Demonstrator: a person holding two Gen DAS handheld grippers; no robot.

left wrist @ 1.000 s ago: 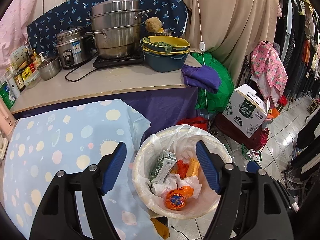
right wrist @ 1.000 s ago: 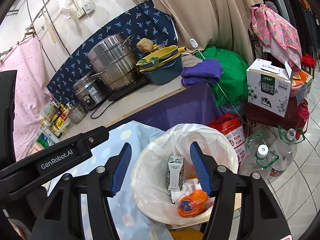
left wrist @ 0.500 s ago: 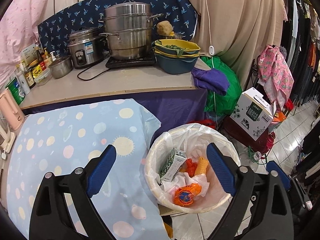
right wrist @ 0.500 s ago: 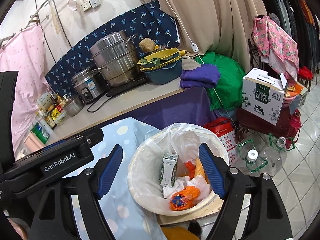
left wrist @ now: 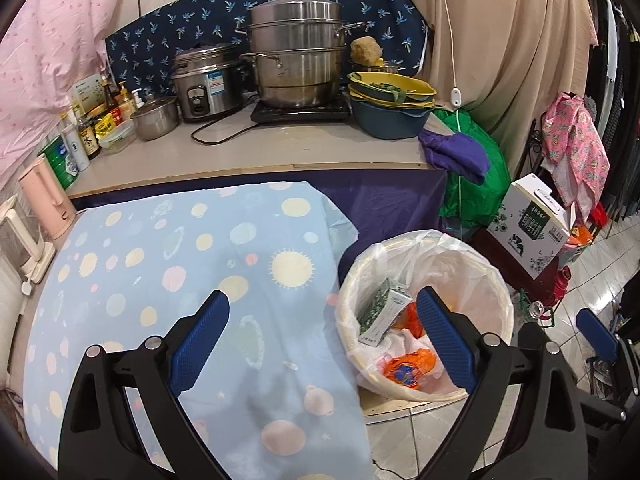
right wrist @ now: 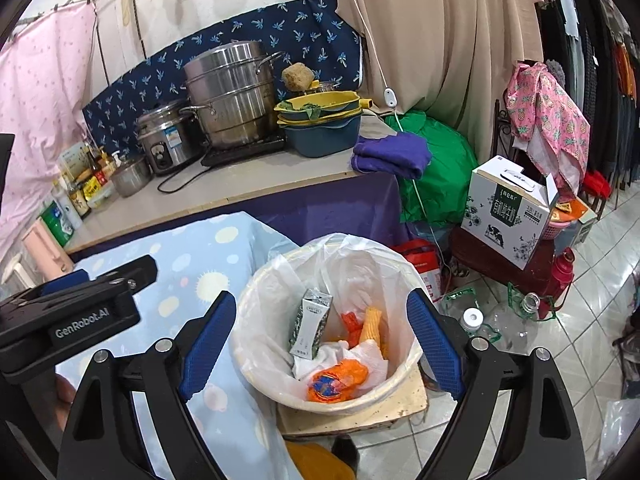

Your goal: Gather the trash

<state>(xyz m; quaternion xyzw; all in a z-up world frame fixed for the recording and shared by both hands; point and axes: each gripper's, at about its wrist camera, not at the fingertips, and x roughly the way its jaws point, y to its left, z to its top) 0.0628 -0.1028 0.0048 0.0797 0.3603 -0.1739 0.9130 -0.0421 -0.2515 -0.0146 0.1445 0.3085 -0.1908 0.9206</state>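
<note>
Room: I see a cramped kitchen corner, with a counter (left wrist: 248, 152) along a blue patterned backsplash and a beige curtain (left wrist: 500, 40) to its right.
Counter: a steel steamer pot (left wrist: 296, 68) stands on a hotplate, a rice cooker (left wrist: 204, 84) just beside it, stacked yellow and blue basins (left wrist: 392, 100) on the other side, bottles and jars at the far left.
Near surface: a pale blue cloth with dots and planets (left wrist: 180, 280) covers the table below my grippers.
Trash bin: a round bin lined with a white bag (right wrist: 332, 396) sits on the floor beside the table's corner.
Trash: inside the bin I see a small green and white carton (right wrist: 310, 328) standing upright, an orange wrapper (right wrist: 334, 380) lying on white tissue, and a yellow piece beside the carton.
Left gripper (left wrist: 324, 340): its jaws are opening, spread wide with nothing between them; it hangs over the cloth's edge, one blue pad over the bin.
Right gripper (right wrist: 328, 336): its jaws are opening, wide apart and holding nothing; the bin shows between them, below.
Floor: a white milk box (right wrist: 508, 212) rests on a dark red stand, empty clear bottles (right wrist: 480, 320) near it on the tiles.
</note>
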